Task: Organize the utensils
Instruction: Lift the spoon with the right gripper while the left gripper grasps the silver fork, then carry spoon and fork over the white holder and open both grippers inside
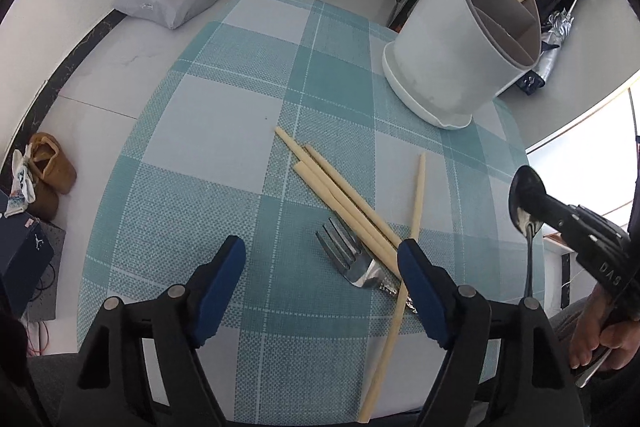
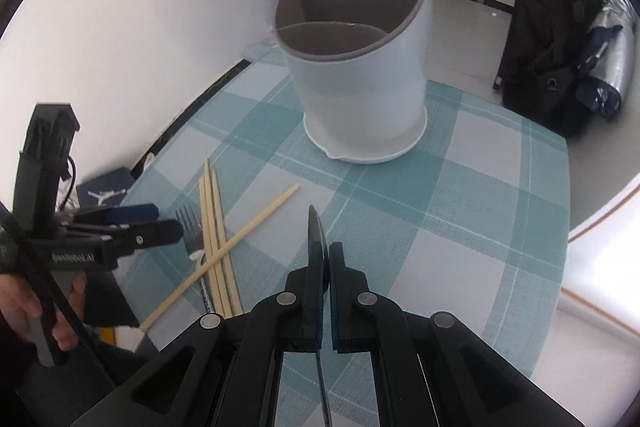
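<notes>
Ahead of the white divided plastic utensil holder (image 2: 360, 67), the right gripper (image 2: 326, 259) is clamping a dark metal spoon (image 2: 316, 239), bowl pointing holderward; the left gripper (image 1: 322, 259) is gaping over the steel fork (image 1: 348, 259).

Four loose chopsticks (image 1: 352, 203) (one fork (image 1: 348, 259), one spoon (image 1: 526, 201))
</notes>
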{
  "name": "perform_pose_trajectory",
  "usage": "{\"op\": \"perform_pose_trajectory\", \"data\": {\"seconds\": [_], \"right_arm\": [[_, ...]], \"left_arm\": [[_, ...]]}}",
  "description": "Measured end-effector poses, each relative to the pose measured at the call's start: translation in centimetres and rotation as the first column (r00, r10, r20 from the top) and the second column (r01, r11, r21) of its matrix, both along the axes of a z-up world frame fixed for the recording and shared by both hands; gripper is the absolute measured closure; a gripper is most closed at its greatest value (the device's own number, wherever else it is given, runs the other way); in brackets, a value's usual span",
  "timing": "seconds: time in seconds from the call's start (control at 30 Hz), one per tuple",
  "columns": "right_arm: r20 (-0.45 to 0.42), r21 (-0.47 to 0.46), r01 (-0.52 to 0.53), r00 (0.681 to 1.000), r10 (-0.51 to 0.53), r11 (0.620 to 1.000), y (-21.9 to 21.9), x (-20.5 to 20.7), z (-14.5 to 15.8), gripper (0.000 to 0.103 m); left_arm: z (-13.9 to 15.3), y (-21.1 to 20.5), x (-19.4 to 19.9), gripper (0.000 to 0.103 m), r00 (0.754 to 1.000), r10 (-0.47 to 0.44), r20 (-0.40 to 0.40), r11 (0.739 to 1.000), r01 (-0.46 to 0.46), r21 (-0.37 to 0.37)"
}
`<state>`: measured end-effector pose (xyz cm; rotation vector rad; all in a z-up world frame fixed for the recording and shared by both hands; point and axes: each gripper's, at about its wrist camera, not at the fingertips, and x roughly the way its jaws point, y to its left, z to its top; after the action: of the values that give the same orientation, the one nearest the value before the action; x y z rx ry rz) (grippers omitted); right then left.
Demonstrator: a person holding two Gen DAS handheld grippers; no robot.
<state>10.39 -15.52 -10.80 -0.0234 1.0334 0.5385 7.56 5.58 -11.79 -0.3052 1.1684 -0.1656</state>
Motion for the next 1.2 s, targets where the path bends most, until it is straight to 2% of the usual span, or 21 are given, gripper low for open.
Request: {"op": "perform_pose_trajectory", "data": {"seconds": [0.03, 0.1, 0.17, 0.2, 0.3, 0.33, 0.4, 0.7, 0.87, 1.0, 1.2], "right_arm": [[0.007, 0.013, 0.007, 1.000, -0.007, 1.000, -0.2, 0.1, 0.2, 0.101], [0.020, 0.042, 0.020, 1.000, -0.021, 0.999, -0.5, 0.3, 0.8, 0.101], [0.036, 0.062, 0.029, 0.999, -0.031, 0.998, -0.7, 0.1, 1.2, 0.101], [0.042, 0.070, 0.030, 0.999, -0.033, 0.997, -0.8, 0.1, 1.5, 0.101], [0.053, 0.089, 0.033, 0.998, -0.037, 0.995, -1.1, 0.2, 1.8, 0.101], [0.056, 0.092, 0.033, 0.998, -0.038, 0.995, -1.1, 0.2, 1.8, 0.101], [0.056, 0.099, 0.037, 0.998, -0.043, 0.994, -1.2, 0.3, 1.9, 0.101], [0.077, 0.134, 0.059, 0.995, -0.070, 0.989, -1.7, 0.4, 2.8, 0.101], [0.117, 0.161, 0.074, 0.989, -0.093, 0.984, -1.8, 0.1, 3.7, 0.101], [0.155, 0.172, 0.084, 0.982, -0.111, 0.982, -2.0, -0.3, 4.3, 0.101], [0.195, 0.182, 0.108, 0.970, -0.144, 0.977, -2.3, -1.1, 5.0, 0.101]], "left_arm": [[0.0, -0.1, 0.0, 0.039, 1.000, -0.002, 0.003, 1.000, 0.002, 0.007], [0.0, -0.4, 0.0, 0.051, 1.000, -0.008, 0.004, 1.000, 0.008, 0.017], [0.0, -0.6, 0.1, 0.052, 1.000, -0.011, 0.010, 0.999, 0.011, 0.033], [-0.1, -0.8, 0.1, 0.057, 1.000, -0.012, 0.013, 0.999, 0.012, 0.041], [-0.1, -1.4, 0.2, 0.062, 1.000, -0.026, 0.016, 0.997, 0.025, 0.070], [-0.1, -1.6, 0.2, 0.074, 0.999, -0.030, 0.019, 0.996, 0.028, 0.085], [-0.2, -2.0, 0.3, 0.085, 0.999, -0.029, 0.013, 0.995, 0.028, 0.099], [0.5, -1.7, 0.5, 0.100, 0.998, 0.020, 0.051, 0.995, -0.025, 0.093], [1.5, -1.4, 1.0, 0.102, 0.994, 0.065, 0.087, 0.993, -0.073, 0.089], [3.1, -1.5, 0.9, 0.103, 0.986, 0.066, 0.155, 0.991, -0.083, 0.108], [6.0, -2.5, 1.2, 0.103, 0.959, 0.033, 0.282, 0.982, -0.083, 0.167]]}}
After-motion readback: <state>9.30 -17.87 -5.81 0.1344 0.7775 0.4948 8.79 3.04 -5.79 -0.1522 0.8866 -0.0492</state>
